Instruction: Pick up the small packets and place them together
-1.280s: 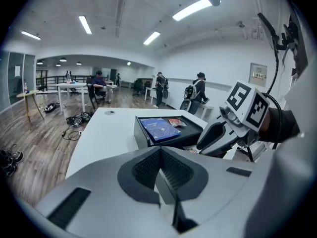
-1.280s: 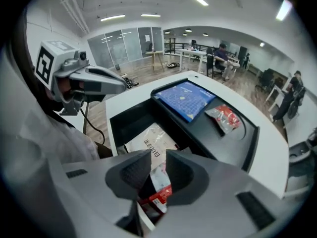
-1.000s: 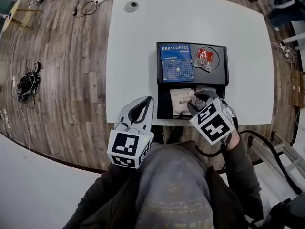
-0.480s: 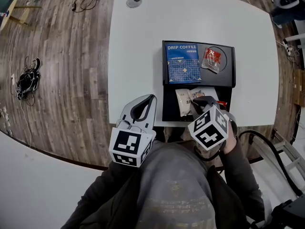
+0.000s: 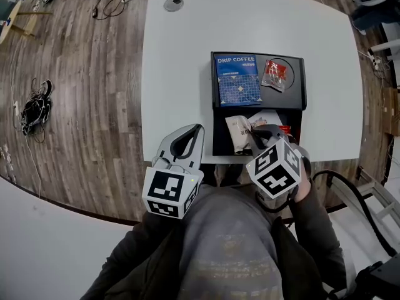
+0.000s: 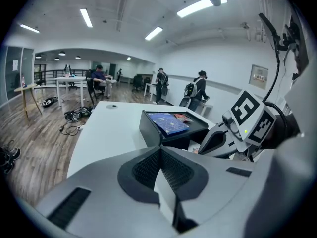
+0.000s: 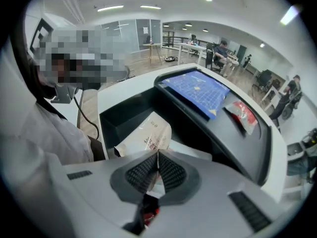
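The small cream paper packet [image 5: 237,130] with red print lies in the lower compartment of the black two-level tray [image 5: 297,87], its near end bent upward, and a flat white packet [image 5: 269,117] rests just beside it in the same compartment. The right gripper [image 5: 256,134] points steeply down into that compartment; its jaws have just been closing and now stand pressed together on a thin edge that appears to belong to the cream paper packet [image 7: 146,132], with a scrap of red showing below them. A clear-wrapped red packet [image 5: 274,75] sits apart on the tray's upper level, beside the blue drip coffee box [image 5: 236,80]. The tray stands at the near edge of the white surface [image 5: 181,74]. The left gripper [image 5: 195,130] hangs off that edge close to the person's body, jaws together and holding nothing. The step in hand looks like the pick-up of the first packet; the next move likely calls for a lift clear of the compartment wall, then a carry toward the red packet or another gathering spot
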The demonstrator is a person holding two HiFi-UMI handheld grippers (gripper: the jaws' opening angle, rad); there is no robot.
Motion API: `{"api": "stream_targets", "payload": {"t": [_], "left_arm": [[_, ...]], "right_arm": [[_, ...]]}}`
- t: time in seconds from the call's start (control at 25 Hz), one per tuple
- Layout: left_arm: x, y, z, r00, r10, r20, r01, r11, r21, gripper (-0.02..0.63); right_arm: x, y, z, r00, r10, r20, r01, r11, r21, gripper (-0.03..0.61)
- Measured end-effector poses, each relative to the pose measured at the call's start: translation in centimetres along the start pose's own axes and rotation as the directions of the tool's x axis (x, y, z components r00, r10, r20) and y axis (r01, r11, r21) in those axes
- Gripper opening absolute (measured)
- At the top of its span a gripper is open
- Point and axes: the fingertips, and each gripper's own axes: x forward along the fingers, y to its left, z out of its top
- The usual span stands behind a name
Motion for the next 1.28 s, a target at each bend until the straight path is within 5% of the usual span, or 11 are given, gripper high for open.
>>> {"api": "stream_targets", "payload": {"t": [1.28], "left_arm": [[-2.6, -3.2, 2.1, 0.993, 0.006, 0.116, -0.012, 0.999, 0.052, 0.003]], "right_arm": [[-10.0, -1.7, 5.8, 0.956, -0.113, 0.269, 0.122, 0.992, -0.015, 0.008]]}}
